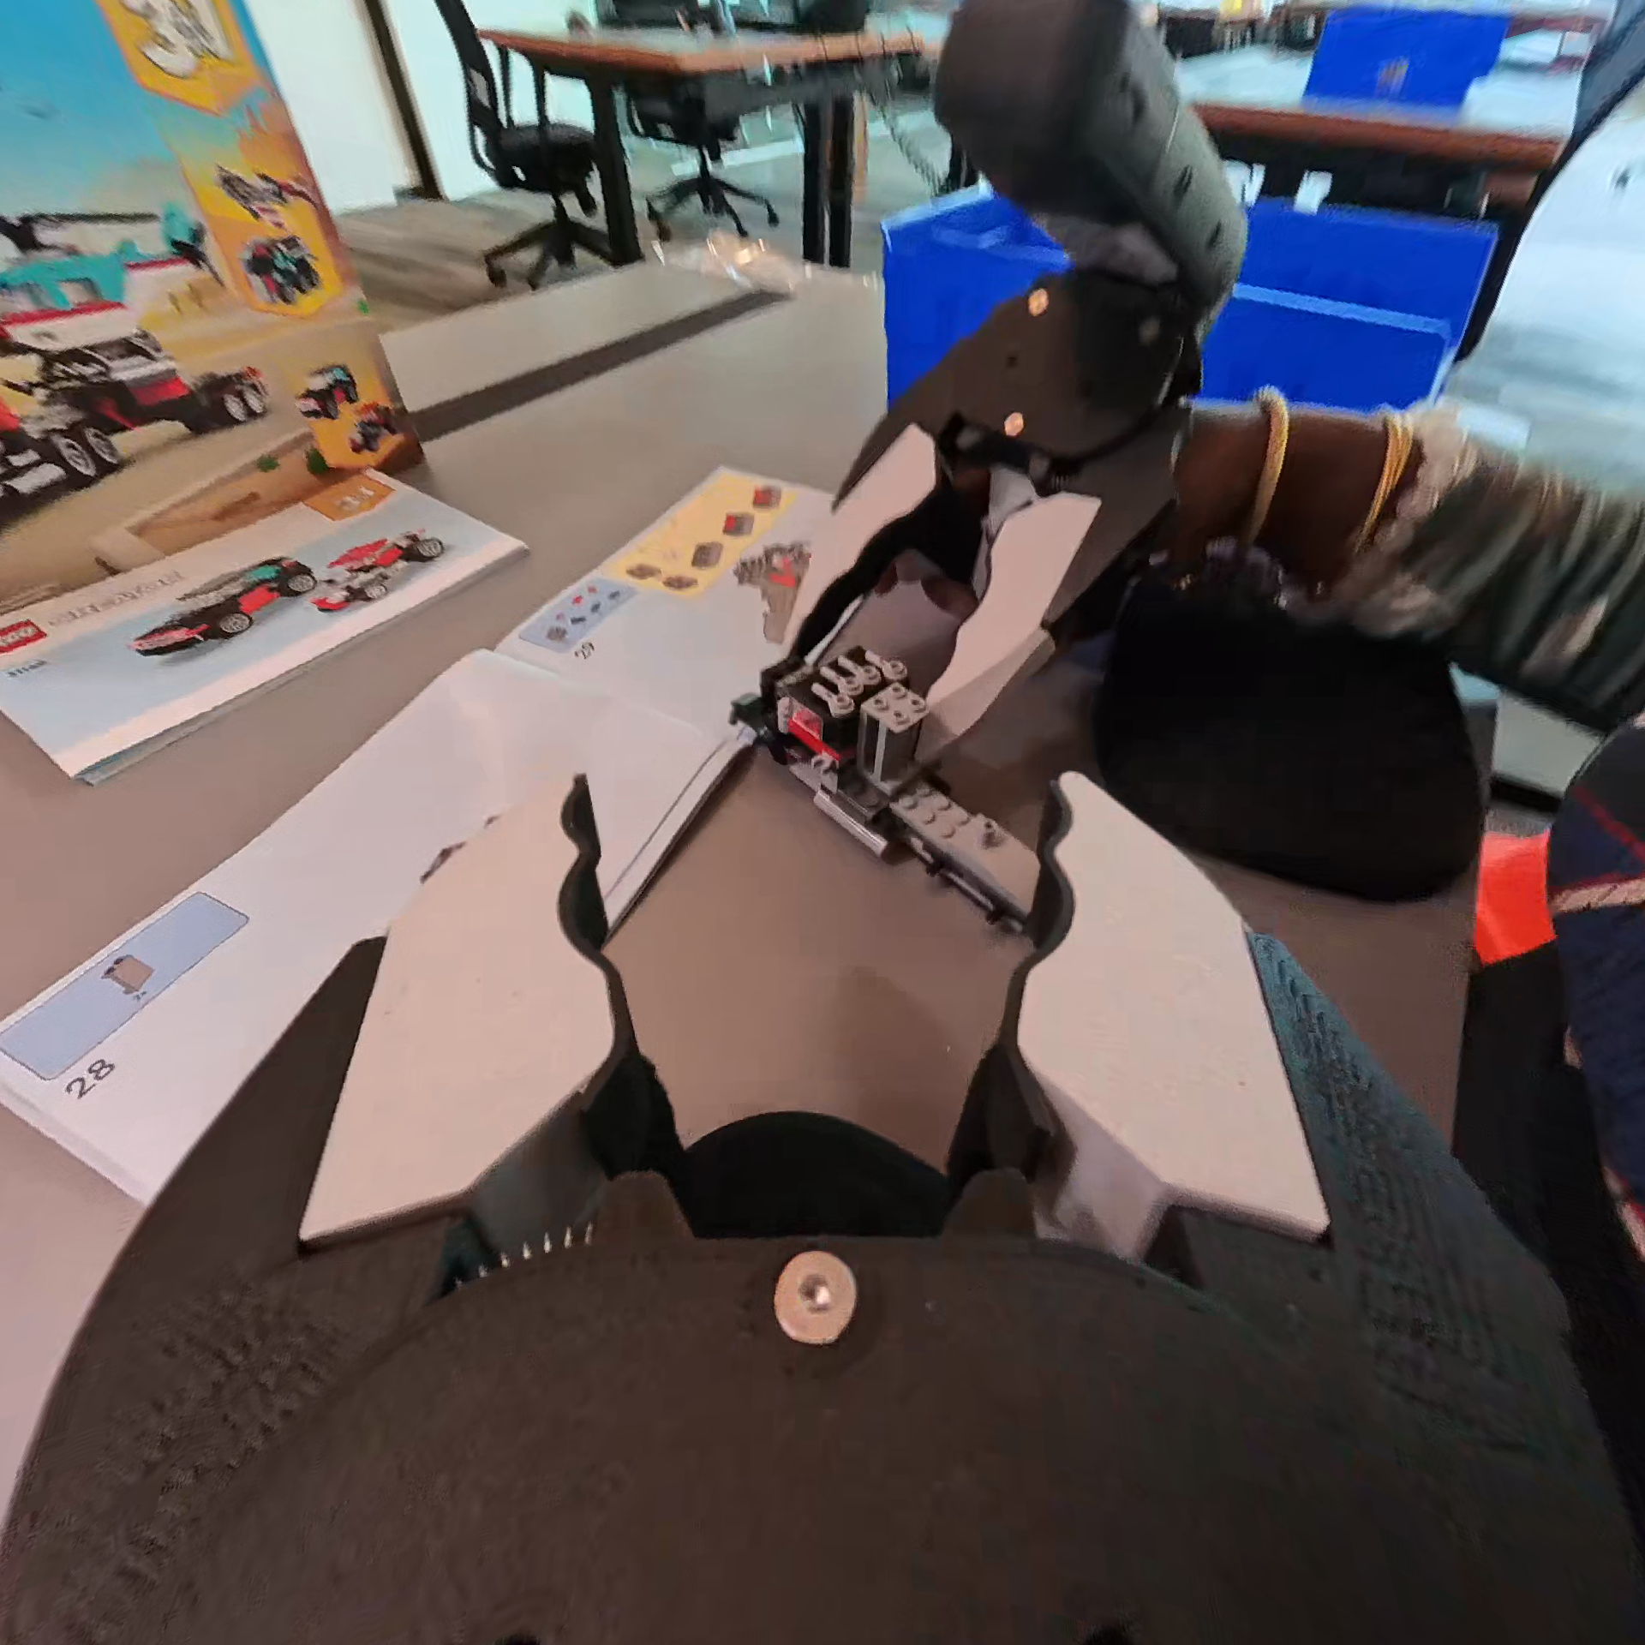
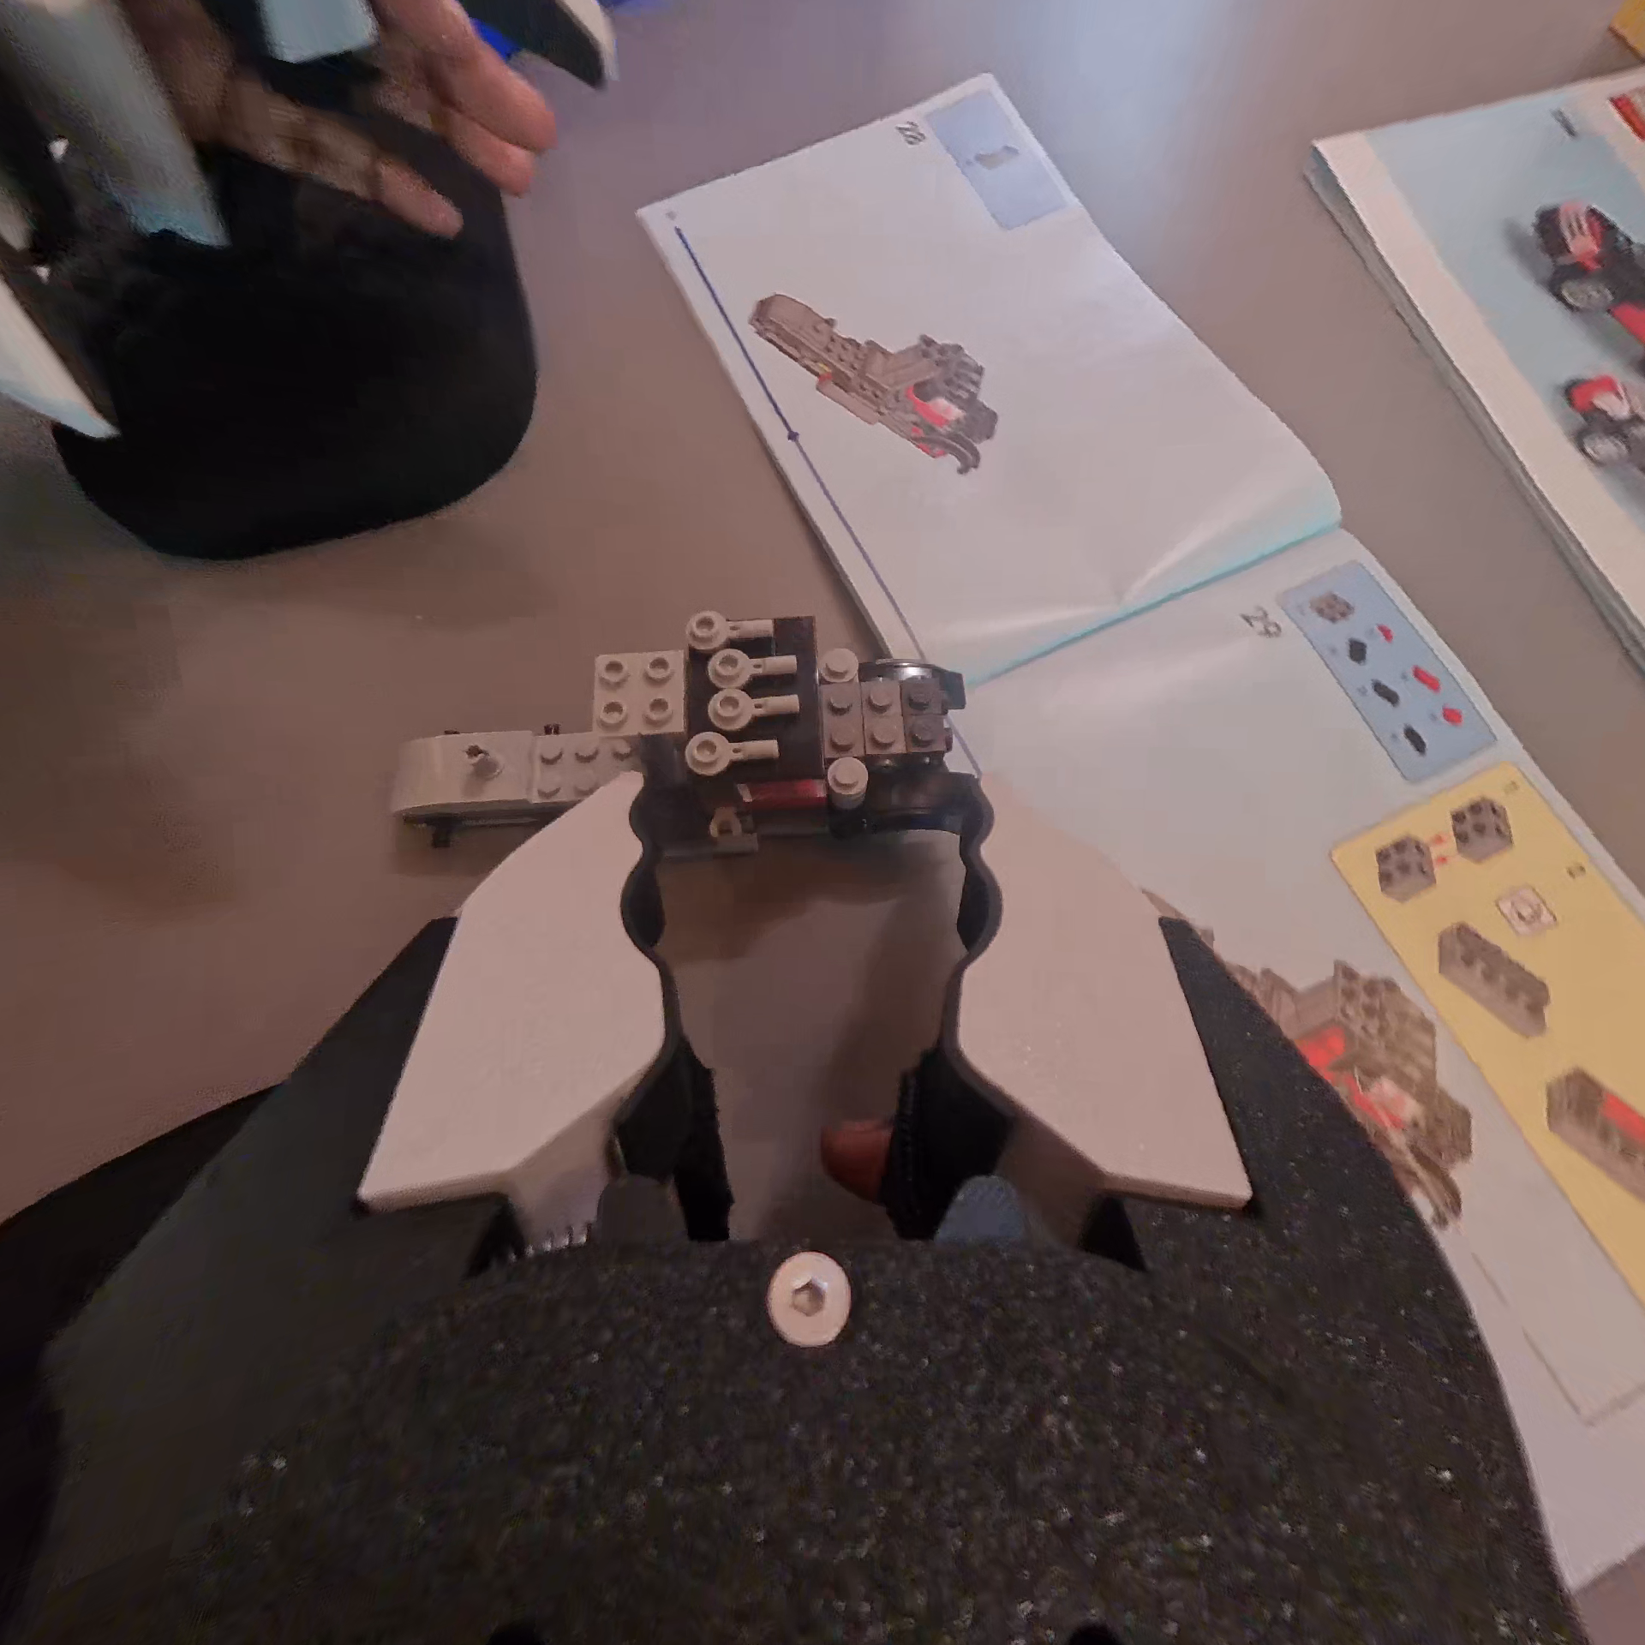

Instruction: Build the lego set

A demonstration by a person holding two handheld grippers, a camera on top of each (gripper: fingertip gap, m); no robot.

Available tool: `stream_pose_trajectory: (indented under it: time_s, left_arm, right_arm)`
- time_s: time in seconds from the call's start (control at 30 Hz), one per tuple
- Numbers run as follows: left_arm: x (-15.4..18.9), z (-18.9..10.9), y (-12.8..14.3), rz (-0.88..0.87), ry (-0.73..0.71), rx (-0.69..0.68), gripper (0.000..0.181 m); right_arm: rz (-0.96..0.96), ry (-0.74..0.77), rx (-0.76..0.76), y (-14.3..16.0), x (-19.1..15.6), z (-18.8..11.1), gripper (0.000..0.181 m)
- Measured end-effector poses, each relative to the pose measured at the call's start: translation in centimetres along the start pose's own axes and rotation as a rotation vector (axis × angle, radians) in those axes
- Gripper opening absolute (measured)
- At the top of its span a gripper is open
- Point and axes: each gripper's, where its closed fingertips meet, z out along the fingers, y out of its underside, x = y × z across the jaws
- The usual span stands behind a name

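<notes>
The partly built lego model lies on the grey table: grey studded plates, a black and red cab block with several grey pins on top, and a long grey tail. It also shows in the left wrist view. My right gripper is open, its tips either side of the model's near edge by the cab; I cannot tell if they touch. It appears from outside in the left wrist view, tilted down over the model. My left gripper is open and empty, just behind the model's tail.
An open instruction booklet lies beside the model, a second closed booklet beyond it. The lego box stands at the back left. A black pouch sits right of the model. Blue bins stand behind.
</notes>
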Motion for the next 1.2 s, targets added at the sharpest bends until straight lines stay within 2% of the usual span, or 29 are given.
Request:
stream_pose_trajectory:
  time_s: [0.13, 0.2, 0.23, 0.27, 0.3, 0.33, 0.4, 0.43, 0.5, 0.57, 0.63, 0.7, 0.8, 0.93, 1.1, 1.2]
  left_arm:
    - [0.1, 1.0, 1.0, 0.068, 0.047, -0.089, 0.092]
    - [-0.1, 1.2, 0.9, 0.125, 0.063, -0.111, 0.077]
    - [-0.1, 1.2, 0.6, 0.162, 0.077, -0.109, 0.059]
    - [-0.1, 1.1, 0.2, 0.204, 0.089, -0.095, 0.023]
    - [-0.2, 1.0, -0.4, 0.247, 0.094, -0.064, 0.0]
    - [-0.4, 1.1, -1.2, 0.272, 0.087, -0.021, 0.0]
    - [-1.4, 1.2, -2.7, 0.278, 0.047, 0.06, 0.0]
    - [-2.3, 1.4, -3.2, 0.276, 0.012, 0.081, 0.001]
    - [-4.7, 1.6, -3.6, 0.276, -0.09, 0.064, 0.002]
    - [-7.0, 1.8, -3.4, 0.283, -0.187, 0.016, 0.016]
    - [-8.4, 2.4, -2.4, 0.273, -0.212, -0.049, 0.029]
    - [-8.7, 3.4, -1.1, 0.216, -0.193, -0.086, 0.036]
    - [-8.4, 4.6, 0.0, 0.157, -0.185, -0.041, 0.039]
    - [-8.4, 4.4, 1.2, 0.226, -0.227, -0.077, 0.038]
    - [-8.2, 5.2, 2.9, 0.245, -0.191, -0.169, 0.036]
    - [-7.9, 5.5, 3.5, 0.292, -0.18, -0.212, 0.036]
  right_arm:
    - [-0.13, -0.085, 0.02, -0.7, -1.5, 0.8, 0.059]
    - [-0.136, -0.111, 0.127, -2.2, -1.8, 0.0, 0.057]
    - [-0.124, -0.115, 0.213, -3.3, -1.7, -0.9, 0.054]
    - [-0.109, -0.111, 0.309, -4.4, -1.4, -2.0, 0.046]
    - [-0.094, -0.094, 0.408, -5.5, -0.9, -3.4, 0.032]
    - [-0.088, -0.077, 0.507, -6.4, -0.4, -4.8, 0.007]
    - [-0.067, -0.008, 0.645, -7.5, 1.1, -7.2, 0.001]
    - [-0.064, 0.039, 0.646, -7.5, 1.9, -7.7, 0.001]
    - [-0.097, 0.144, 0.502, -6.3, 3.5, -7.5, 0.002]
    - [-0.153, 0.29, 0.297, -4.6, 5.6, -7.0, 0.019]
    - [-0.16, 0.386, 0.147, -3.0, 7.6, -6.5, 0.04]
    - [-0.073, 0.437, 0.062, -0.9, 9.4, -5.6, 0.04]
    - [0.077, 0.481, 0.033, 2.3, 10.9, -4.7, 0.046]
    - [0.138, 0.513, -0.021, 5.3, 11.8, -5.5, 0.049]
    - [0.296, 0.486, 0.012, 6.3, 12.5, -5.9, 0.049]
    - [0.278, 0.471, -0.008, 6.3, 12.1, -5.5, 0.041]
